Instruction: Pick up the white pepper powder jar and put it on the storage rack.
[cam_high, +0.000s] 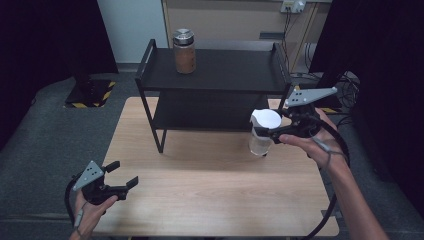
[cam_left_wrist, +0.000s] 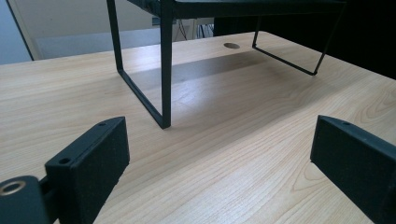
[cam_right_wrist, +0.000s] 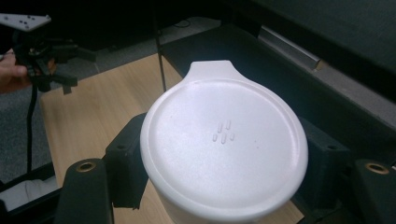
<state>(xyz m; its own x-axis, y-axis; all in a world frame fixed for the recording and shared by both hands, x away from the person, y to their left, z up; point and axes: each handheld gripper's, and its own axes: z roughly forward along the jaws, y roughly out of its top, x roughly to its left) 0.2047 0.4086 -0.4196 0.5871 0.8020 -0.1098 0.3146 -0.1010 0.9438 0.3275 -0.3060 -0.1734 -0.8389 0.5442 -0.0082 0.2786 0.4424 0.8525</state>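
- Clear plastic jar with a white tabbed lid (cam_high: 263, 131): at the table's right side, just in front of the black metal two-tier shelf (cam_high: 215, 70); contents cannot be told.
- Right gripper (cam_high: 267, 132): jaws clamped on the jar just under its lid (cam_right_wrist: 224, 144).
- Recommended: keep the jar upright and clear the shelf rail before setting down.
- Left gripper (cam_high: 121, 175): jaws wide apart, empty, over the light wooden table (cam_left_wrist: 233, 140).
- Brown-filled glass jar with a metal lid (cam_high: 184, 51): on the top tier.

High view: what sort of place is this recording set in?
Probably a lab or recording workspace: a wooden table ringed by dark curtains, grey carpet, and a wall socket with cables.
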